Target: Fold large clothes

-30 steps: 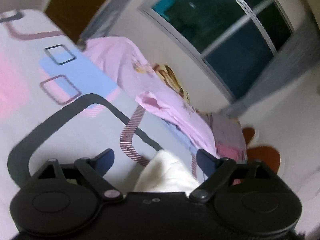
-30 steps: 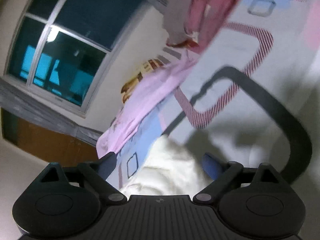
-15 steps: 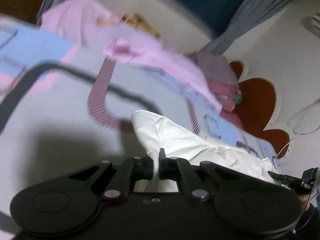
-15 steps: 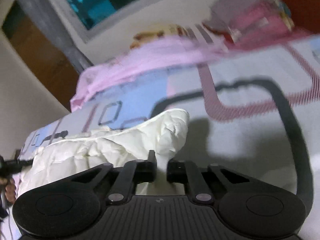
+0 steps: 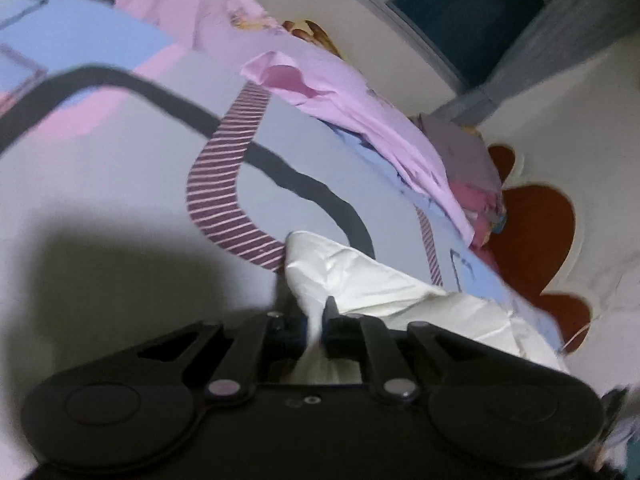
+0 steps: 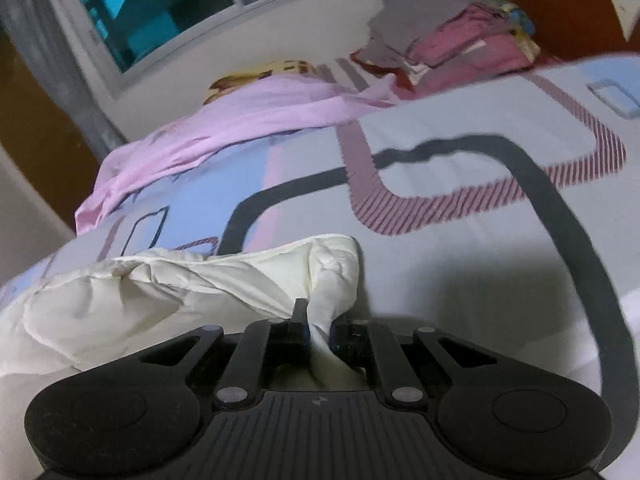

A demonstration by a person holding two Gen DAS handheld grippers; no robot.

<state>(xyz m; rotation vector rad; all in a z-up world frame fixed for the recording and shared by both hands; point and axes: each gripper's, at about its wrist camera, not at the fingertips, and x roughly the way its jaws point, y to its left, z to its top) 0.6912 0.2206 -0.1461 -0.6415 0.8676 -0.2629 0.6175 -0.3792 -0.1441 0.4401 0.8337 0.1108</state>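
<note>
A pink garment (image 6: pixel 224 128) lies beyond the pinched cream garment (image 6: pixel 192 280).

- Cream quilted cloth garment (image 6: pixel 168 280): soft, matt, creased.
- Grey patterned cotton bedsheet (image 5: pixel 120 184): smooth, matt.
- Pink thin cloth (image 6: pixel 240 120): limp, slight sheen.
- Black plastic left gripper (image 5: pixel 316 320): matt, smooth.
</note>
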